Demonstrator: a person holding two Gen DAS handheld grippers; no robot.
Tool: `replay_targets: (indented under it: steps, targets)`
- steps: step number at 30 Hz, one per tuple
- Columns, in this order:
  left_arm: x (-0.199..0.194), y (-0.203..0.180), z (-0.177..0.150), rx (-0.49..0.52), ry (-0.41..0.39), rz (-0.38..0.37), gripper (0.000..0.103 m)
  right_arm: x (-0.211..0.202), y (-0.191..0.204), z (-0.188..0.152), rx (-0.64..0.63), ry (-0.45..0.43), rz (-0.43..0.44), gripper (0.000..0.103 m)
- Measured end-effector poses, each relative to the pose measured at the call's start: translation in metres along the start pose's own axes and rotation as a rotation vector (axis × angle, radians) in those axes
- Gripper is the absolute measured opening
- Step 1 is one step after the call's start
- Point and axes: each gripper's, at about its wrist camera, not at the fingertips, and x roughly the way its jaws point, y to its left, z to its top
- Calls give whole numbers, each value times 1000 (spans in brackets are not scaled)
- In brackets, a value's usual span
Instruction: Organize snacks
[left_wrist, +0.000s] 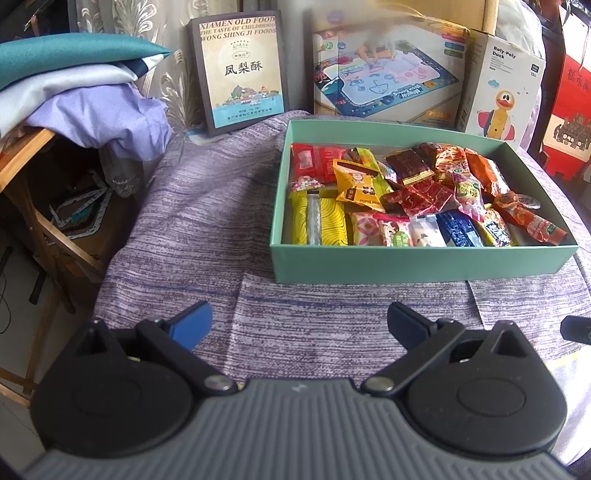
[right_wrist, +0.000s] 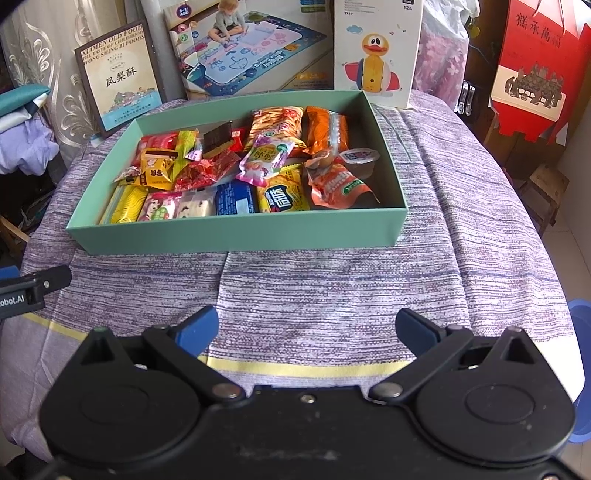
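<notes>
A shallow mint-green box (left_wrist: 406, 264) (right_wrist: 236, 236) sits on a purple striped cloth and holds several wrapped snacks: a yellow packet (left_wrist: 325, 223) (right_wrist: 123, 205), a blue packet (left_wrist: 458, 230) (right_wrist: 236, 199), orange packets (left_wrist: 532, 221) (right_wrist: 336, 184) and red ones (left_wrist: 314, 158). My left gripper (left_wrist: 299, 325) hovers open over the cloth, in front of the box, with nothing between its fingers. My right gripper (right_wrist: 306, 330) is likewise open and empty, near the table's front edge. The left gripper's finger (right_wrist: 37, 284) shows at the left edge of the right wrist view.
Behind the box stand a pastry box with Chinese lettering (left_wrist: 240, 70) (right_wrist: 118, 81), a drawing-mat toy box (left_wrist: 384, 70) (right_wrist: 251, 48) and a duck toy box (left_wrist: 506, 88) (right_wrist: 376, 51). A red carton (right_wrist: 535, 70) is at the far right. Folded fabric (left_wrist: 74, 92) lies on a wooden rack at left.
</notes>
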Motion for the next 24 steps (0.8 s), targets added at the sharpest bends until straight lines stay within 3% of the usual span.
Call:
replay_targets:
  steps: [24]
  targets:
    - [5, -4, -1, 27, 27, -1, 103, 2, -2, 1, 20, 3, -6, 103]
